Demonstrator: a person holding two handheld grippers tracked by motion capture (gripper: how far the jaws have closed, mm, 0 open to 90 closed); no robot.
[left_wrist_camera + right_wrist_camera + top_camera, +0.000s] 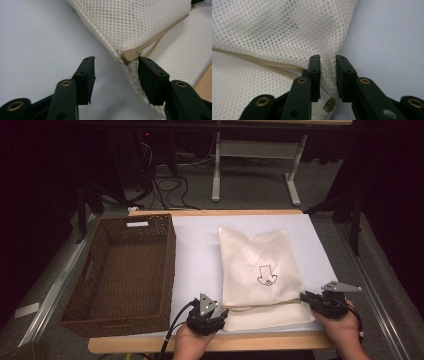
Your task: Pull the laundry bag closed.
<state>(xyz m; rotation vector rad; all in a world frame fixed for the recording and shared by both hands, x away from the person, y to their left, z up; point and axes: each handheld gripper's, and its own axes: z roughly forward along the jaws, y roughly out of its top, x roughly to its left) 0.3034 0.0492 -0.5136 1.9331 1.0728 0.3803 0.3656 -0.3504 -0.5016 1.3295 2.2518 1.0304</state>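
On the white table sheet [200, 250], to the right of the brown woven basket [122, 270], a cream mesh laundry bag [260, 270] is laid flat, its zip edge towards the person; a small black outline drawing [265, 276] is carried on its upper face, and something pale and folded is dimly seen through the mesh.

Material: open-weave netting, soft and limp; it is judged light, easily bunched, and apt to sag and fold when lifted by one point; no fragility is suggested, though the mesh may be snagged by jaw corners.

Fittings: a tan zip [160, 37] runs along the near seam, ending in a tan stop [130, 55] at the left corner; a tan tab [329, 105] is seen low at the right corner.

Left gripper [116, 75]: jaws parted, nothing pressed between them; the bag's corner seam lies in the gap, the stop just beside the right-hand jaw.

Right gripper [328, 75]: jaws set narrowly about the right corner edge, a small gap visible; a firm pinch is not shown.

Recommended hold: both near corners, at the doubled seam beside the zip ends, where the cloth is thickest and least likely to slip; both to be lifted together.
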